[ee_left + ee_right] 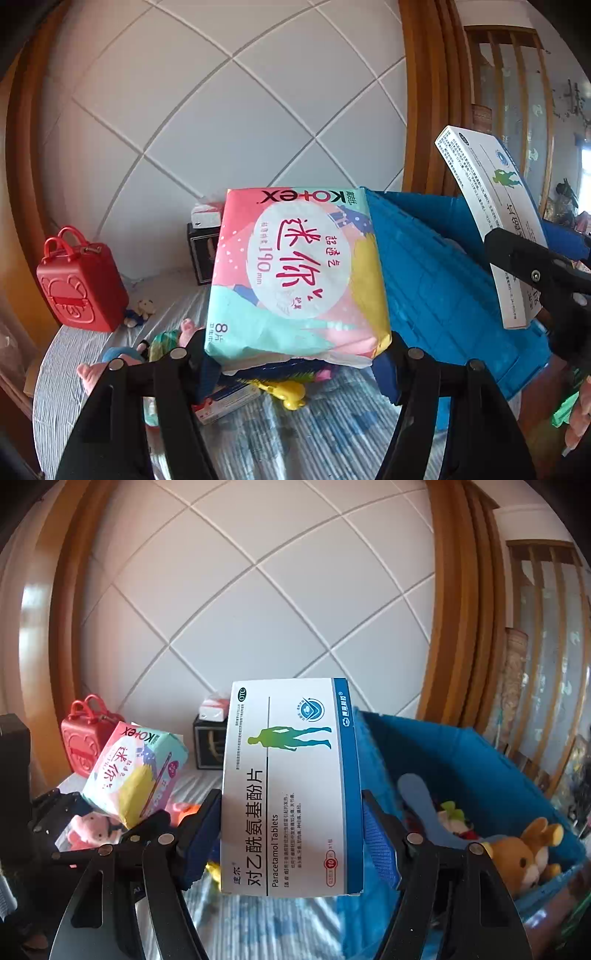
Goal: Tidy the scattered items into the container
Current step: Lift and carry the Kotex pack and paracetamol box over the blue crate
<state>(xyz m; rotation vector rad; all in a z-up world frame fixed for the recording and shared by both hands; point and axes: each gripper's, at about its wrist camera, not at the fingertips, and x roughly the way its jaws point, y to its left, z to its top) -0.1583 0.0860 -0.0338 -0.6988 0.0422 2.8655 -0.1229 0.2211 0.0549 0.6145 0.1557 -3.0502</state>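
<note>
Your left gripper [297, 354] has its jaws clamped on the bottom edge of the pad pack [295, 273], and your right gripper [291, 834] has its jaws clamped across the tablet box [291, 786]. Both things are in the air, above the striped bed [258, 435] and just left of the blue bin [480, 760].

The pack is soft and you hold it low, by one crumpled edge, so it could sag, tip over the jaws or slide out if you swing it fast. The box stands tall above its grip and is light card. Squeeze harder and it may dent; knock its top on the bin's rim and it may twist free. Your two hands are close, with the box near the pack in the left view, so both heading for the bin at once could bump them together. A drop short of the bin would land among the toys on the bed.

The pack reads "Kotex", upside down, with "190mm", "8" and large pink Chinese characters. The box reads "Paracetamol Tablets", "OTC" and "对乙酰氨基酚片", beside a green-to-blue walking figure [291, 738].

Farther off, the bin already holds a brown plush rabbit [524, 853]. A red case [81, 284] stands by the headboard, its writing too small to read.
</note>
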